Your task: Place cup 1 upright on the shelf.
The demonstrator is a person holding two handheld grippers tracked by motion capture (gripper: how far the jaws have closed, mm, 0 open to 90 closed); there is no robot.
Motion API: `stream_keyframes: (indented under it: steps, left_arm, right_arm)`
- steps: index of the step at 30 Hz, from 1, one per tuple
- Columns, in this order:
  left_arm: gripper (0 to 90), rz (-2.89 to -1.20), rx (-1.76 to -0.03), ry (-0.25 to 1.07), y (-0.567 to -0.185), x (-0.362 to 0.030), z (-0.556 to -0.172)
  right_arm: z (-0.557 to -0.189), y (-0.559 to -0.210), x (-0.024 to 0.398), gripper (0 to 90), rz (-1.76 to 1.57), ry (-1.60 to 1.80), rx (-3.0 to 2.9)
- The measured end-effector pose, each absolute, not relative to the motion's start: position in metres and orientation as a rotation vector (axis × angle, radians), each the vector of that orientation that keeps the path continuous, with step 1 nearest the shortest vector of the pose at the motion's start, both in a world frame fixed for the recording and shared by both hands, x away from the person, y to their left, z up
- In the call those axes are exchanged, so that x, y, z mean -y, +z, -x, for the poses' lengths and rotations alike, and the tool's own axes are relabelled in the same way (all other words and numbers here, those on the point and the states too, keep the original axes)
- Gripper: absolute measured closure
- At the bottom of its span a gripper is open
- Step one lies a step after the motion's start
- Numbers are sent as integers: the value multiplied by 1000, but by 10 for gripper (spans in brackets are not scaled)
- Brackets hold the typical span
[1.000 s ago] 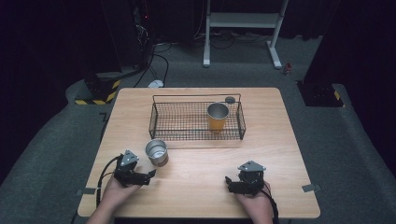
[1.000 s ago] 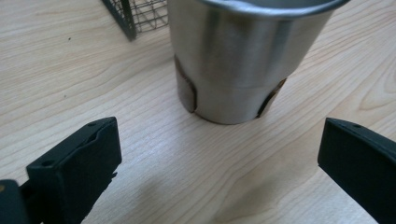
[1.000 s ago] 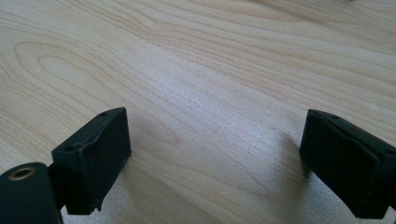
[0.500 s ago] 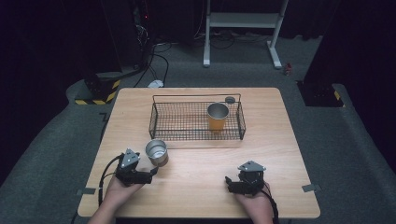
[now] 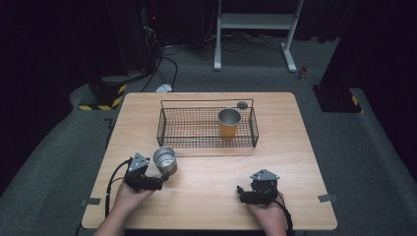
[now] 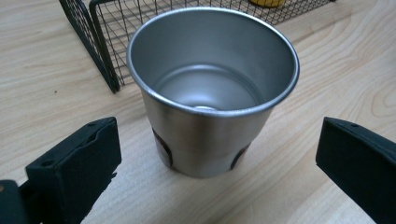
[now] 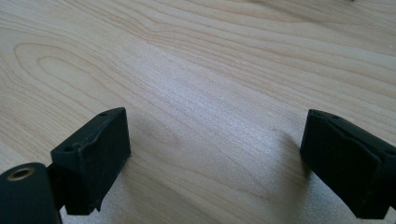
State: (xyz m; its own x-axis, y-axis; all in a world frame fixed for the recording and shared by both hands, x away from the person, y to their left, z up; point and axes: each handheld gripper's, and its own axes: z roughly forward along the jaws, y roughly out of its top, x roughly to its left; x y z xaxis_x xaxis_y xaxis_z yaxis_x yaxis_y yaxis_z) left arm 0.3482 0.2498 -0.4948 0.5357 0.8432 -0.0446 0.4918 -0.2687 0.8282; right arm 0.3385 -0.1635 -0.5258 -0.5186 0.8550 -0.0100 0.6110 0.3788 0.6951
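— Two cups on the table [image 5: 295, 162], then. Where does the steel cup [image 5: 165, 160] stand against the wire basket [image 5: 206, 142]?

— Outside it, upright, just off the basket's near-left corner. In the left gripper view the steel cup [image 6: 212, 88] sits with the basket [image 6: 100, 56] corner right behind it.

— And the left gripper [image 5: 164, 178]?

— Its jaws have just been opening again; they stand wide on either side of the cup, pads clear of the metal. Nothing is gripped.

— The other cup?

— An orange cup [image 5: 229, 123] stands upright inside the basket, toward its right end.

— Right gripper [image 5: 239, 192]?

— Resting near the table's front edge, well apart from the basket. Its jaws are spread over bare wood [image 7: 210, 93], holding nothing.
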Motion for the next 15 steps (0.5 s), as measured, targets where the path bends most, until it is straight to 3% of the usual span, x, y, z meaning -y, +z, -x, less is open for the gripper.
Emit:
stream_keyframes:
  steps: [15]
  left_arm:
    - [35,-1920,-1098,545,-498,-238,-368]
  right_arm:
    - [-338,-526,163,83,-1280,912,-2273]
